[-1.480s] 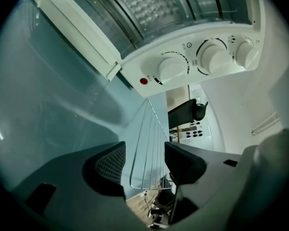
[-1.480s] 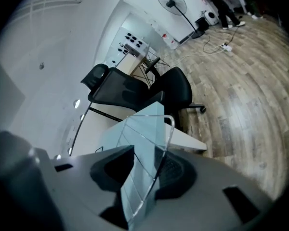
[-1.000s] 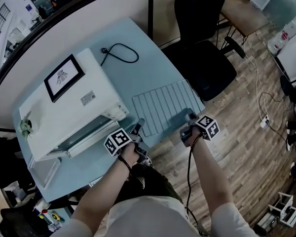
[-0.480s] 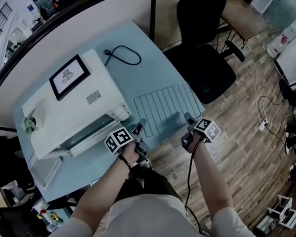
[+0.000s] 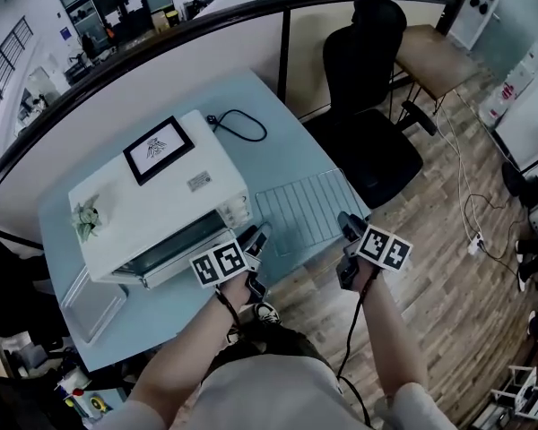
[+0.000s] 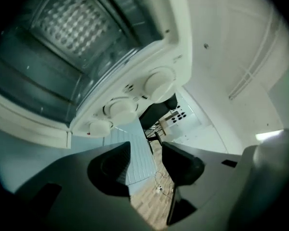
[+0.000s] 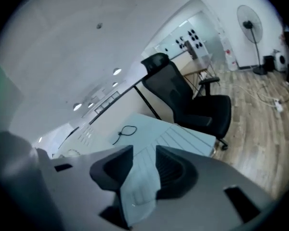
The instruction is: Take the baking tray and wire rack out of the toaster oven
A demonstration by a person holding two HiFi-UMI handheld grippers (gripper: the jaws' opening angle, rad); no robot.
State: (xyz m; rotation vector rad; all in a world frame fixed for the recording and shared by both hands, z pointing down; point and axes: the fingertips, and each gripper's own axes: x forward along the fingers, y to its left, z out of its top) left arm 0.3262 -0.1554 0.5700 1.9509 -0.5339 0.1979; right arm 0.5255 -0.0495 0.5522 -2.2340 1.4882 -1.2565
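wire rack flat on table | left tongs, right tongs: apart, empty, just closed partway

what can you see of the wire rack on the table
The wire rack is a flat rectangle of thin, pale, silvery metal: a wire frame filled with many parallel bars running one way. It is already out of the toaster oven and lies flat on the light blue table, just right of the oven's front, with its far right corner close to the table's edge. Nothing lies on it, and only the table appears to touch it. It looks clean and unbent.
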